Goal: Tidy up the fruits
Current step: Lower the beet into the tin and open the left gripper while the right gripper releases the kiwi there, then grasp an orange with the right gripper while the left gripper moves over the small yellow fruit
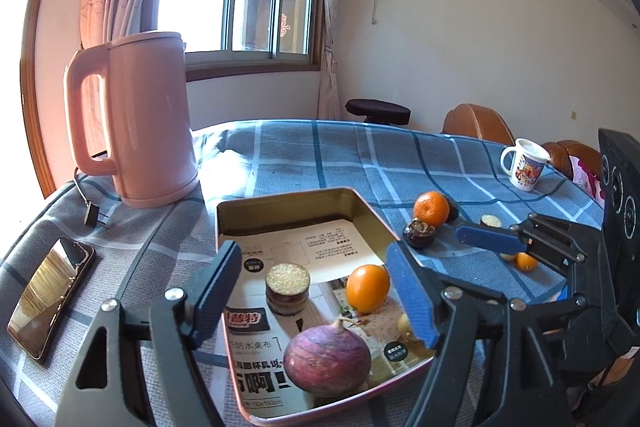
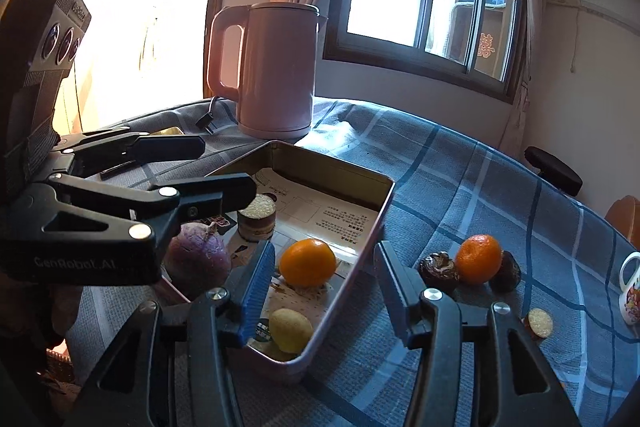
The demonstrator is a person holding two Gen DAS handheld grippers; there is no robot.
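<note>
From my left wrist view I saw a phone (image 1: 50, 297) that the right view hid. Left tongs (image 1: 316, 297) gaped wide, empty, over the tin tray (image 1: 362, 211) holding an orange (image 1: 367, 288) and purple fruit (image 1: 328, 359). Right tongs (image 2: 322, 291) stood partly open, gripping nothing, straddling the tray's edge; only there I read "GenRobot.AI".

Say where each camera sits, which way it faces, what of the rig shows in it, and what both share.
Left wrist: sits on the left gripper, looking along its open fingers over the tin tray toward the window; the right gripper enters from the right.
Right wrist: sits on the right gripper, open over the tray's near corner, facing the kettle; the left gripper enters from the left.
Shared: tray, kettle, tray orange, purple bulb.
</note>
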